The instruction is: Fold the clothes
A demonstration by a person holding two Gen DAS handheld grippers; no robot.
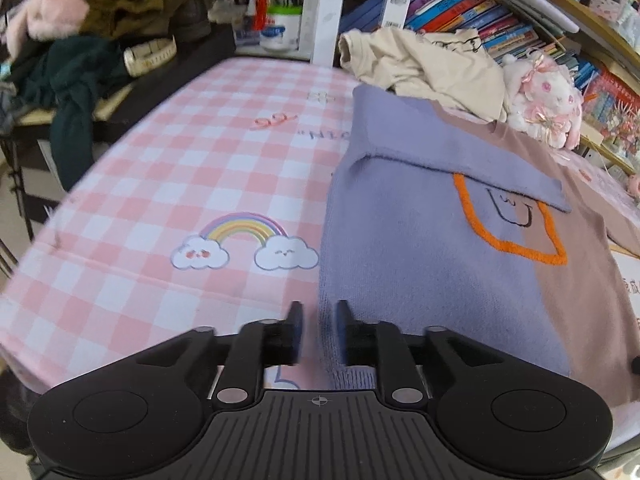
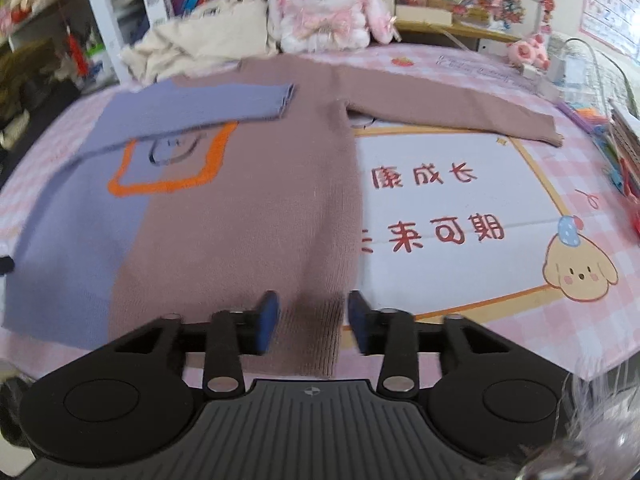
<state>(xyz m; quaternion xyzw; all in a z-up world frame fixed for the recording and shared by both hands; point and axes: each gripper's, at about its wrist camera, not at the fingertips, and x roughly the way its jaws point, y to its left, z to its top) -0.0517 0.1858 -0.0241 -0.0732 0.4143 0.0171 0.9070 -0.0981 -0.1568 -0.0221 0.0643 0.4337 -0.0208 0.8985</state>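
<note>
L jaws [image 1: 319, 332] part-open, free | R jaws [image 2: 312, 322] part-open over sweater [image 2: 248, 208] hem

A knitted sweater [image 2: 240, 208], half lavender-blue and half dusty mauve with an orange outlined patch on its chest, lies flat on the pink checked desk [image 1: 168, 168]. Its lavender sleeve [image 2: 208, 110] is folded across the chest, while the mauve sleeve [image 2: 452, 114] stretches straight out sideways.

On the tabletop cover [image 2: 440, 200] we read red Chinese characters (upside down to us): "未来可期" and, above, "成长". Book spines [image 1: 460, 4] and box labels stay too blurred.
</note>
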